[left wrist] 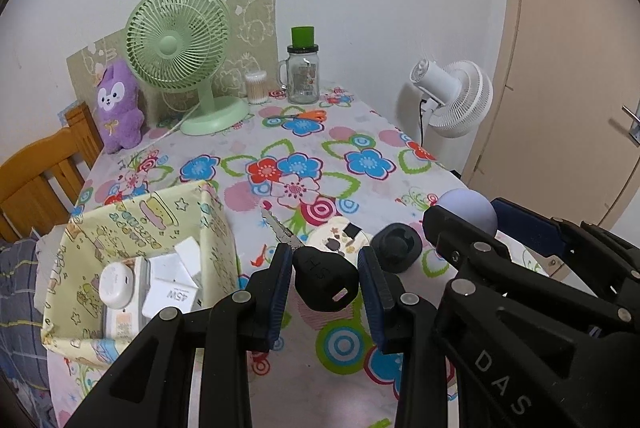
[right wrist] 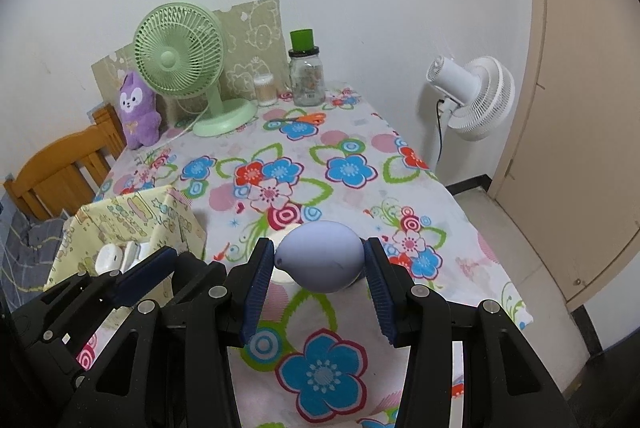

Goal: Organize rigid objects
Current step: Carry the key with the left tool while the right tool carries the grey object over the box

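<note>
The left gripper (left wrist: 325,282) clamps a black key head (left wrist: 325,284), its toothed blade pointing away, above the floral tablecloth (left wrist: 352,156). Just right of it, the right gripper (right wrist: 320,262) pinches a lilac egg-shaped ball (right wrist: 318,256) (held clear of the cloth). Left of the key stands a yellow patterned box (left wrist: 140,228) holding white chargers (left wrist: 168,294). Farther back stand a green fan (left wrist: 180,40) and a glass jar (left wrist: 303,74).

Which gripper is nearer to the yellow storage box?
Left. The left gripper, shut on a black key, sits just beside the yellow storage box; the right gripper, holding a lavender ball, is farther out.
</note>
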`<state>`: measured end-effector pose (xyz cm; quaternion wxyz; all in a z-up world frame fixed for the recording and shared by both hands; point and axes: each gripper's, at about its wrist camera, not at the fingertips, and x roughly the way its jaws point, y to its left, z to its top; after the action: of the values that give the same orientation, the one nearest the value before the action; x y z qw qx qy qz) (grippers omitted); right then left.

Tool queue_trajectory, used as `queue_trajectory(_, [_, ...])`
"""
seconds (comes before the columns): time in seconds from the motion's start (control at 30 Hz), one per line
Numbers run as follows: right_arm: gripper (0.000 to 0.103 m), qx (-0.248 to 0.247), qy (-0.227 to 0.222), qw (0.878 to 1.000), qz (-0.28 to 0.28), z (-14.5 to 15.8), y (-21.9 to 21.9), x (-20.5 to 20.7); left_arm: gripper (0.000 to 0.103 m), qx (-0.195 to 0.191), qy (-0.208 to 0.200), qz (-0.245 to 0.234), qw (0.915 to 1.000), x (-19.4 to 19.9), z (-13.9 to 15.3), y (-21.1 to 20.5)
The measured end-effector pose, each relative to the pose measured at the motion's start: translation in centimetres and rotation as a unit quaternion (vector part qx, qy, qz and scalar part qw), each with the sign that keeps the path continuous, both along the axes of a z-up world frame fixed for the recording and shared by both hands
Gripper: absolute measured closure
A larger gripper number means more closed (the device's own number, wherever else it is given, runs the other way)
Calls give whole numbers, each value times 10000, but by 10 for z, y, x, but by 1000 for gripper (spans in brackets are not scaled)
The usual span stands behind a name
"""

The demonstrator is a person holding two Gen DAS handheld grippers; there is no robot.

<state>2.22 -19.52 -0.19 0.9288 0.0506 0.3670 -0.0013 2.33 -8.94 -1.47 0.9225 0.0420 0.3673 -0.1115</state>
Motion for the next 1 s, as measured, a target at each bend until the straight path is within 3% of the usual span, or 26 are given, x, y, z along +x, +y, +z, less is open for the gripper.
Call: queue_trajectory(1.0, [53, 12, 24, 9990, 445, 9, 66, 32, 69, -45, -20, 437, 9990, 22, 9, 65])
